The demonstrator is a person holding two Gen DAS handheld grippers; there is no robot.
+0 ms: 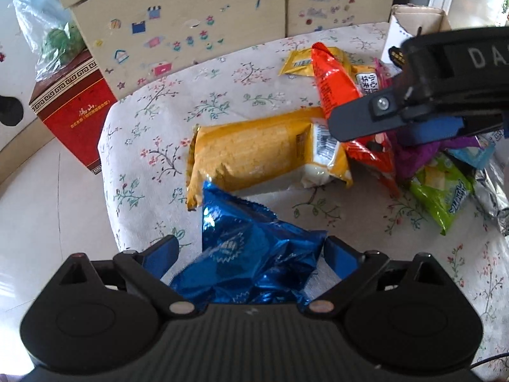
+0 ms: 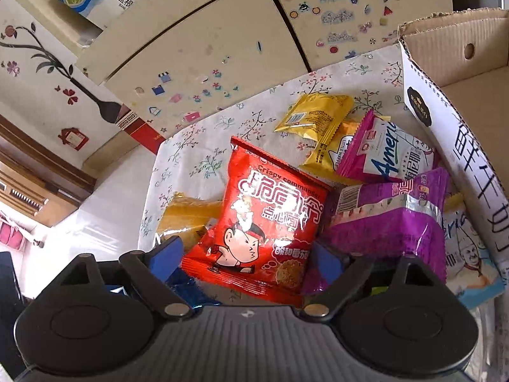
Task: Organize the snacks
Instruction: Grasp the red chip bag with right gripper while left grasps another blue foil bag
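Both my grippers are spread wide: left gripper [image 1: 251, 254] straddles the blue packet [image 1: 254, 248], right gripper [image 2: 246, 254] the red packet [image 2: 264, 219]. Closing crookedly, slick foil could squirt sideways.

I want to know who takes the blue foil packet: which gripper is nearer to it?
Left. The left gripper has the blue foil packet between its open jaws. The right gripper is farther along the table, straddling the red snack bag.

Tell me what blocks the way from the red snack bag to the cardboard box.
The purple snack bag and the pink-edged packet lie between the red snack bag and the cardboard box, against its wall.
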